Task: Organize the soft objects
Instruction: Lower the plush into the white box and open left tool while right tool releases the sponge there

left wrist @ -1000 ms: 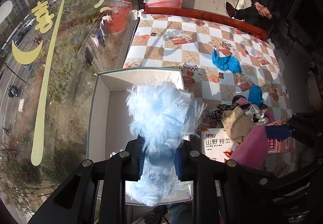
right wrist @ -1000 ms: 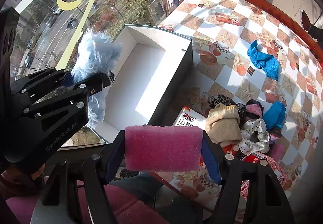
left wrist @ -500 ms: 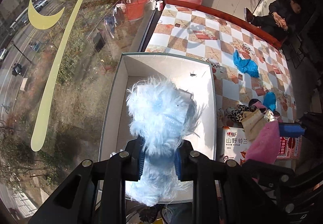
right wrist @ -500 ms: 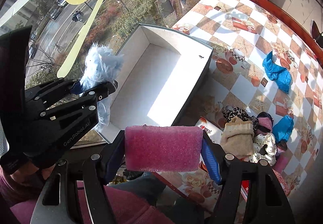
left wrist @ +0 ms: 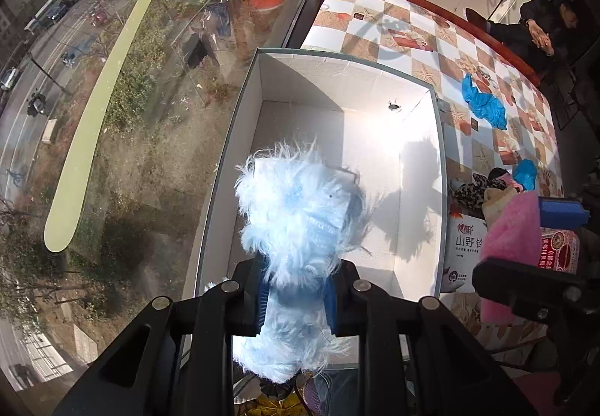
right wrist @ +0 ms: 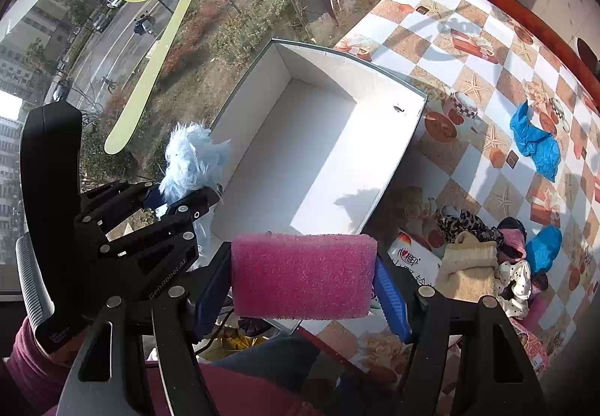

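Landmark: the white box (left wrist: 420, 191) sat open-topped on the checkered table (right wrist: 442, 52), one long side close to the window glass.
Box contents: only bare white floor and walls showed inside, with shadows falling across them.
Left hand-held gripper (left wrist: 296, 298): pressed tight on a fluffy light-blue toy (left wrist: 300, 213), pinching it at a narrow waist.
Toy's axis: its long axis ran along the gripper's pointing line, the bigger tuft forward beyond the pads, a smaller tuft trailing behind them.
Toy's place: over the near end of the box in the left wrist view; from the right wrist view it sat at the box's near window-side corner (right wrist: 193, 161).
Right hand-held gripper (right wrist: 303, 277): spread fairly wide but clamped on a pink sponge block (right wrist: 303, 275), a blue pad against each short end.
Sponge's axis: its long axis lay crosswise, spanning pad to pad.
Sponge's place: just short of the near end wall of the box, above the table edge.
Soft pile (right wrist: 491, 251): a beige cloth, a leopard-print piece, a dotted scrunchie and blue bits bunched together on the table, beside the box's near corner away from the window.
Blue cloth (right wrist: 534, 144): lay alone on the table, well apart from the box on the side away from the window.
Printed packet (left wrist: 465, 243): lay just beside the box's long wall, next to the pile.
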{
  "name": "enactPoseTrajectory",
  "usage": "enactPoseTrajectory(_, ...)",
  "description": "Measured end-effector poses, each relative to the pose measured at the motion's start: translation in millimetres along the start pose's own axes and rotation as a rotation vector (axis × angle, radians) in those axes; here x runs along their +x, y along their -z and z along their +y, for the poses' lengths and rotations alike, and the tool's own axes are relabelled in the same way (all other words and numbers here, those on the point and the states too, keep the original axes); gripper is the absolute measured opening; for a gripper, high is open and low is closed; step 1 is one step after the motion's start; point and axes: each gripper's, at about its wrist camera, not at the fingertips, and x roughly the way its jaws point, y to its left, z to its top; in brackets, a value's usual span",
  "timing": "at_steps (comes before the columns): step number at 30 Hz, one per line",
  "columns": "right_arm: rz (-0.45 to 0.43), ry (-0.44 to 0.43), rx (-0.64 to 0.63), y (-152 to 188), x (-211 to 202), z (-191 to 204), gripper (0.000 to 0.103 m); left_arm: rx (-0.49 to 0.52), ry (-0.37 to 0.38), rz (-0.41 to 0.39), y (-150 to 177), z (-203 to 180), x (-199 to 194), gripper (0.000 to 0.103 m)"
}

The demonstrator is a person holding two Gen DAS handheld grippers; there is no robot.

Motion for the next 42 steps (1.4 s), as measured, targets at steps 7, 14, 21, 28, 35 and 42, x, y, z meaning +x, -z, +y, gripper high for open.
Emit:
enactPoseTrajectory(7, 0.024, -0.001, -0.01, -1, 9, 5, 0.071, -0.01, 0.0, 0.028, 1, 6, 8, 0.027)
enactPoseTrajectory(14, 0.035, 0.002, -0.022, -3, 14, 9, 0.071, 0.0, 0.001, 0.042, 1, 4, 11, 0.027)
enactPoseTrajectory(21, 0.042, 0.002, -0.017, -2, 18, 9, 0.071, 0.004, 0.008, 0.066, 2, 4, 15, 0.027)
enactPoseTrajectory(28, 0.04, -0.014, -0.018, -1, 21, 12, 0.072, 0.013, 0.017, 0.054, 5, 4, 14, 0.057)
enactPoseTrajectory(35, 0.004, -0.036, 0.107, 2, 8, -13, 0.102, -0.08, 0.1, 0.002, 2, 16, 3, 0.098)
enactPoseTrajectory(42, -0.052, -0.073, 0.293, 20, -34, -58, 0.102, -0.057, 0.175, 0.0, -22, -14, -1, 0.103)
